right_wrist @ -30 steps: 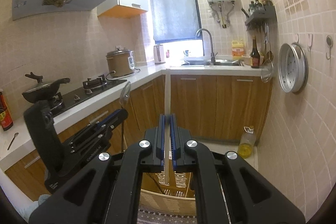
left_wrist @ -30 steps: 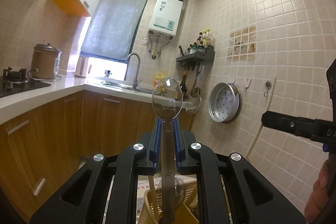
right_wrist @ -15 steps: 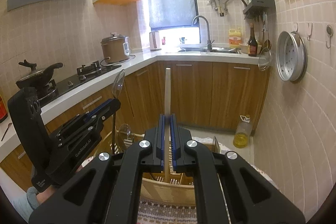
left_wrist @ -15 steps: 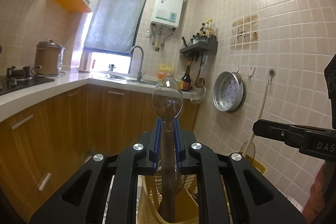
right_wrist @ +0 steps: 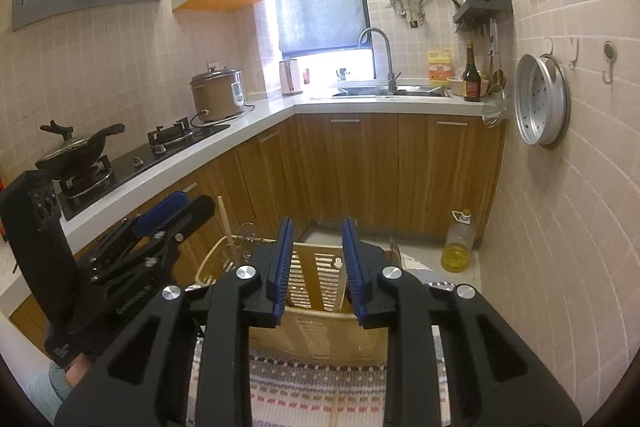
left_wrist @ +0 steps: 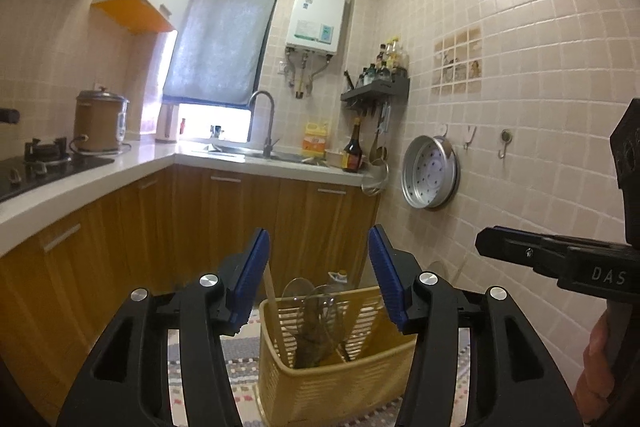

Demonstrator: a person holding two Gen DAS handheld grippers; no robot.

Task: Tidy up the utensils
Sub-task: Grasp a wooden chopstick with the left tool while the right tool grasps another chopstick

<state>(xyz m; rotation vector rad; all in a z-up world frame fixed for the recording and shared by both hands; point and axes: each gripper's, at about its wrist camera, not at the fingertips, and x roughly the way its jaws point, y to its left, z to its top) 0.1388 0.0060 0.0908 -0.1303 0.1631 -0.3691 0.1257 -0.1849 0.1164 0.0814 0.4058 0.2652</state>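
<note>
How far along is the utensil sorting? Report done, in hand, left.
Done: clear spoons and a chopstick stand in the yellow basket. In hand: nothing; left tongs and right tongs are opening, empty, above the basket. Left: no loose utensils are visible nearby; I can't tell if more remain.

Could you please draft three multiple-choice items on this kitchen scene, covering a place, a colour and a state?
1. Where do the clear spoons stand?
A. in the sink
B. in the yellow basket
C. on the stove

2. What colour are the left gripper pads?
A. red
B. white
C. blue

3. What is between the right gripper pads?
A. nothing
B. a bottle
C. a plate

Key: 1 B, their bowls rise above the basket rim. 2 C, blue strips line both fingers. 3 A, its jaws are opening and only the basket below shows through the gap.
</note>
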